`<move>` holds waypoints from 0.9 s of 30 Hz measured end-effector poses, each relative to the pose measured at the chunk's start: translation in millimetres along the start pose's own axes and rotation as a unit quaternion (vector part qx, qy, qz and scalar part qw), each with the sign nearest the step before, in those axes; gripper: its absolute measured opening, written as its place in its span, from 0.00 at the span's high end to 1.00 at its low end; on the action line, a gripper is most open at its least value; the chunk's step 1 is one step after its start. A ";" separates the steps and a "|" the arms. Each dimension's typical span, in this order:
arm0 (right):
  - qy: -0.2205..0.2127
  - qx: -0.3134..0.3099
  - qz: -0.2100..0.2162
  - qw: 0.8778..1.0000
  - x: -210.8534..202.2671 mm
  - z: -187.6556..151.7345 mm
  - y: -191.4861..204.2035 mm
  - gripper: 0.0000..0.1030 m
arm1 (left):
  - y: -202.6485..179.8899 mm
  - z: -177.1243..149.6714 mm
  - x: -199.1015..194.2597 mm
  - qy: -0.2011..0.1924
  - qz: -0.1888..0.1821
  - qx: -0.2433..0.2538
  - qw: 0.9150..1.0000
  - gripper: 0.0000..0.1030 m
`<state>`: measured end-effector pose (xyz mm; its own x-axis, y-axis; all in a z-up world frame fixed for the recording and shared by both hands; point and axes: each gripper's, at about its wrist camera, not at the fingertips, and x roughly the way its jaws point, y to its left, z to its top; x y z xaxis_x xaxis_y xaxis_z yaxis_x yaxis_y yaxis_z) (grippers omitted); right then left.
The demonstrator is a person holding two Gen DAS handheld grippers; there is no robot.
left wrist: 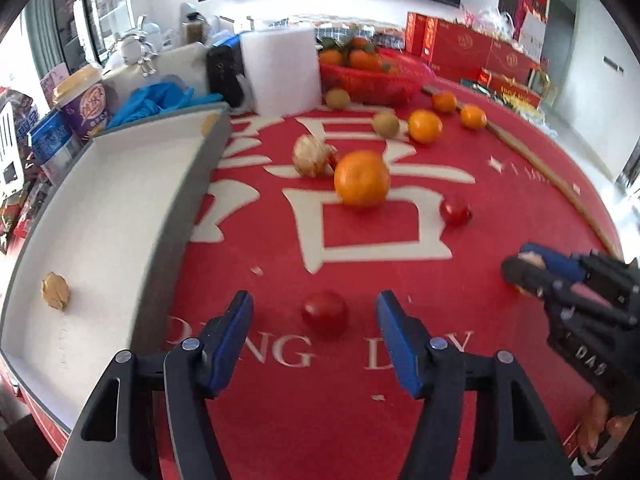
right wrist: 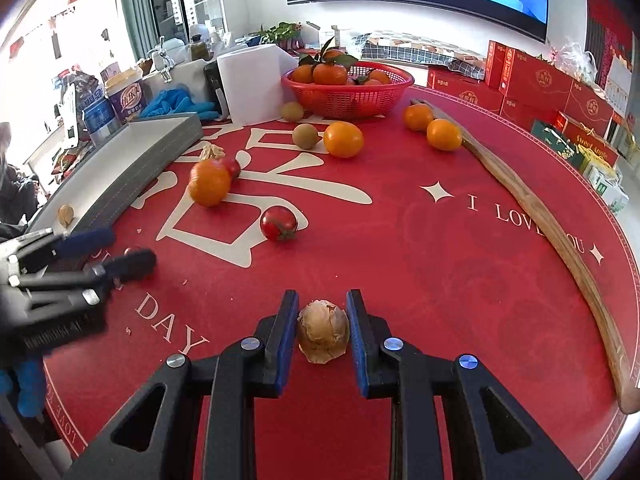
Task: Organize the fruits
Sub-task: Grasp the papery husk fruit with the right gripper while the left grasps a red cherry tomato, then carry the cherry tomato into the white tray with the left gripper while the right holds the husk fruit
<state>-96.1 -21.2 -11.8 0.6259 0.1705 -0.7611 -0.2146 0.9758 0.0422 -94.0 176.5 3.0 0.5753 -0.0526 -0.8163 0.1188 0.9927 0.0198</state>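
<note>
My left gripper [left wrist: 314,298] is open, with a small red tomato [left wrist: 325,313] on the red tablecloth between its blue pads; neither pad touches it. From the right wrist view the left gripper [right wrist: 130,247] hangs beside the grey tray [right wrist: 160,152]. My right gripper [right wrist: 323,304] is shut on a brown papery-husked fruit [right wrist: 323,332], held just above the cloth. A similar husked fruit [left wrist: 55,291] lies in the tray's white inside [left wrist: 100,220]. Loose on the cloth are an orange [left wrist: 362,178], a second tomato [left wrist: 455,209] and more oranges [right wrist: 343,139] further back.
A red basket [right wrist: 348,96] of leafy oranges stands at the back. A long wooden stick [right wrist: 540,220] curves along the table's right edge. A white foam block [left wrist: 280,72], blue gloves [left wrist: 160,98], cups and boxes crowd the back left. Two green-brown fruits [right wrist: 305,135] lie near the basket.
</note>
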 end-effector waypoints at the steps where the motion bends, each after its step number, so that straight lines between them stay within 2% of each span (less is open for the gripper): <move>1: 0.000 0.001 0.001 1.000 -0.2 -0.4 -0.3 0.75 | -2.2 -0.5 -1.0 -0.010 0.003 0.000 1.000 0.37; 4: 0.000 -0.008 -0.004 1.000 -0.1 -0.7 1.6 0.75 | -9.2 0.7 -0.7 -0.010 0.007 0.004 1.000 0.45; 7: 0.003 -0.020 -0.009 1.000 0.8 -0.4 3.7 0.74 | -10.9 0.4 -1.4 -0.011 -0.004 -0.004 1.000 0.60; 9: 0.002 -0.025 -0.013 1.000 1.2 -0.5 4.6 0.74 | -14.4 -0.8 -2.8 -0.017 -0.006 0.001 1.000 0.79; 13: 0.001 -0.019 -0.015 1.000 0.2 -1.4 2.3 0.74 | -11.3 -2.1 -4.8 -0.018 -0.018 -0.005 1.000 0.79; 16: -0.005 0.005 0.001 1.000 -3.1 -3.5 -8.2 0.75 | -0.6 -2.9 -8.4 -0.017 -0.028 -0.020 0.999 0.79; 19: -0.011 0.019 0.012 1.000 -6.7 -7.0 -16.7 0.75 | 8.7 -2.4 -15.0 -0.025 -0.025 -0.028 0.999 0.79; 27: -0.016 0.025 0.007 1.000 -9.6 -10.9 -19.4 0.75 | 20.0 2.7 -31.5 -0.052 -0.005 -0.032 0.998 0.79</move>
<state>-106.2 -43.3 -12.4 0.6475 0.1874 -0.7386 -0.1853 0.9789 0.0859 -107.5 197.7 30.7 0.6559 -0.0698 -0.7516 0.0750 0.9968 -0.0271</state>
